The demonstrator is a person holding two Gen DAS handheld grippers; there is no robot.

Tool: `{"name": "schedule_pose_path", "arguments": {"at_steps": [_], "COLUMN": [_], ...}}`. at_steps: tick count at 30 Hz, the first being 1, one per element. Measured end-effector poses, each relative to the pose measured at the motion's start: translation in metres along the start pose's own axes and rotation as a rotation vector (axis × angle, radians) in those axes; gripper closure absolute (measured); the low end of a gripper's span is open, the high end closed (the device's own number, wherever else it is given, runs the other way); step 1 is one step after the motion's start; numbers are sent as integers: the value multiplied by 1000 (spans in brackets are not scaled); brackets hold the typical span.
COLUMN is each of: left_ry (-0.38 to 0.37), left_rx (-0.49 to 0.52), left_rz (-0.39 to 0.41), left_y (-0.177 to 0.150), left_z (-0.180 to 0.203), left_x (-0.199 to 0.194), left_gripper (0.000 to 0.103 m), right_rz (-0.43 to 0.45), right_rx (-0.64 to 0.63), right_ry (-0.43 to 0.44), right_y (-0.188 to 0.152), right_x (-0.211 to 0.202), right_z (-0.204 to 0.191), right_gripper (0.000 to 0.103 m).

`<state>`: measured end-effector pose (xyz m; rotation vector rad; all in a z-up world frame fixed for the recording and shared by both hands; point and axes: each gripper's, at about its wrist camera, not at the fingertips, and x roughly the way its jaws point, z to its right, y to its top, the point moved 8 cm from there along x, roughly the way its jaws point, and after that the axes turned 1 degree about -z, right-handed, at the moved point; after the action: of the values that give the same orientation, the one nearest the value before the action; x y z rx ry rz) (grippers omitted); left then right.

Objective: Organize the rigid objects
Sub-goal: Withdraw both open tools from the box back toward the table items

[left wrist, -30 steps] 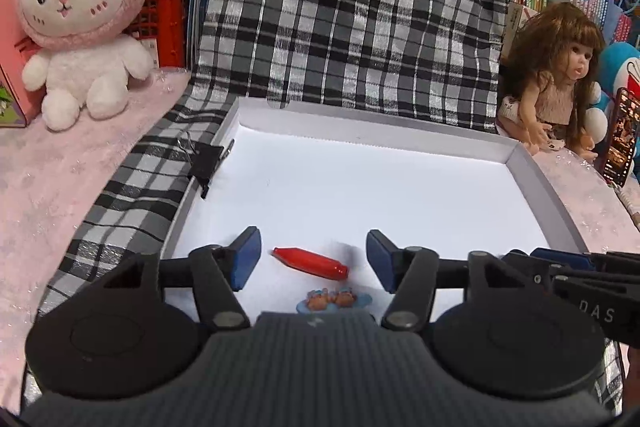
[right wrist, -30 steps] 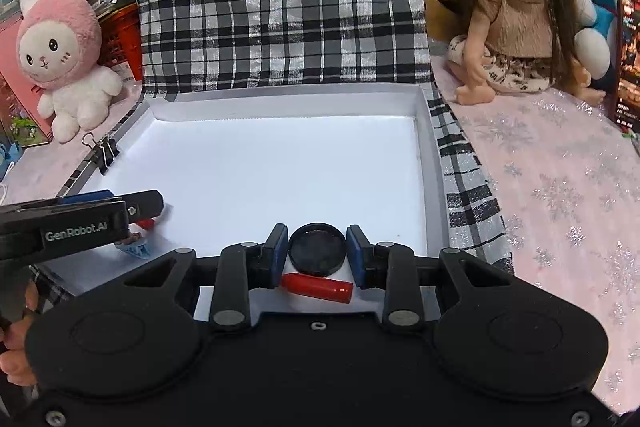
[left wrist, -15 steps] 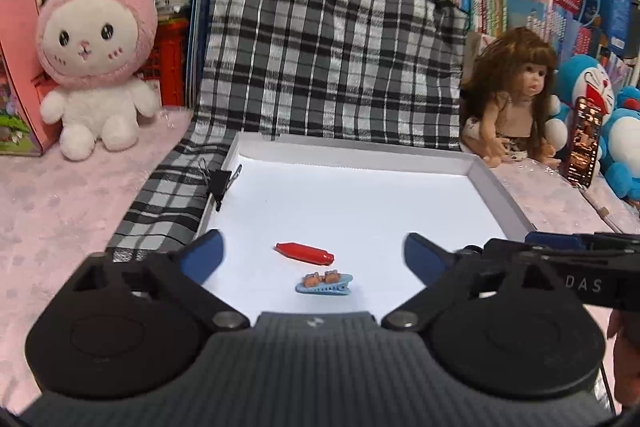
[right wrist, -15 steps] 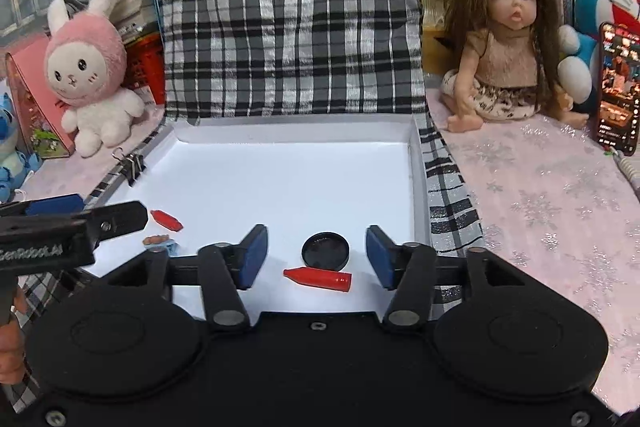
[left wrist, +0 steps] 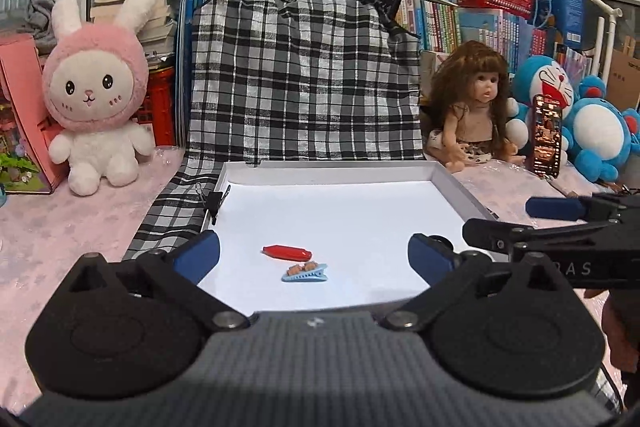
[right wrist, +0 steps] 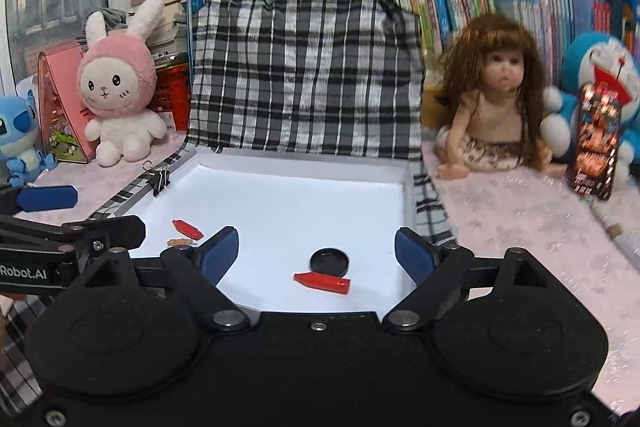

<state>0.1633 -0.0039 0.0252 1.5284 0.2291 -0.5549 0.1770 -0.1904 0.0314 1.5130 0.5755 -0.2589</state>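
- We held the left tongs spread wide and empty, raised above the near edge of the white tray.
- Between their blue pads we saw a red capsule-shaped piece lying flat on the tray floor, with a light blue hair clip just beside it at about 5 o'clock; whether the two touched, we could not tell.
- Our right tongs were likewise wide open and gripping nothing, poised over the tray's near right part.
- In the right wrist view a black round lid lay on the tray floor, and a second red capsule-shaped piece lay at its 6 o'clock, right against it or very nearly so.
- From that same view the first red piece and the clip sat well apart from the lid, toward 9 o'clock, near the left tongs' arm.
- A black binder clip gripped the tray's left rim.
- The tray rested on a black-and-white plaid cloth that rose behind it at 12 o'clock.
- On the pink counter a pink bunny plush sat at 10 o'clock and a long-haired doll at 2 o'clock.
- A phone stood beside the doll, in front of a blue plush.
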Motion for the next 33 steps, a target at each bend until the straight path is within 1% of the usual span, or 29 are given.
{"name": "schedule_pose_path", "arguments": {"at_steps": [5,9,14,18,22,27,30,33], "left_ry": [-26,-23,-10,-16,-13,-16,-16,-17], "left_rx": [-4,-6,-7,-29,-48,-50,-47,-50], "left_rz": [-2,-3,7,-1,9,27,34,34], "left_y": [-7,-13,-20,-26,-32,-41,-45,-50], "left_z": [4,5,4,4,3,7,9,10], "left_x": [-9,-14,-23,-27,-33,-43,-46,-49], "left_gripper": [0,0,0,0,0,0,0,0], "right_rz": [42,59,68,78,86,90,90,108], "right_rx": [-54,-61,-55,-70,-81,-104,-112,-121], "right_ry": [-12,-27,-27,-26,-25,-55,-56,-66], "right_y": [-7,-12,-20,-28,-36,-47,-54,-60], "right_x": [-15,-23,-34,-43,-52,-58,-62,-68], "right_z": [-5,-5,-5,-8,-11,-11,-13,-14], "right_gripper": [15,12,11,10,8,8,8,8]}}
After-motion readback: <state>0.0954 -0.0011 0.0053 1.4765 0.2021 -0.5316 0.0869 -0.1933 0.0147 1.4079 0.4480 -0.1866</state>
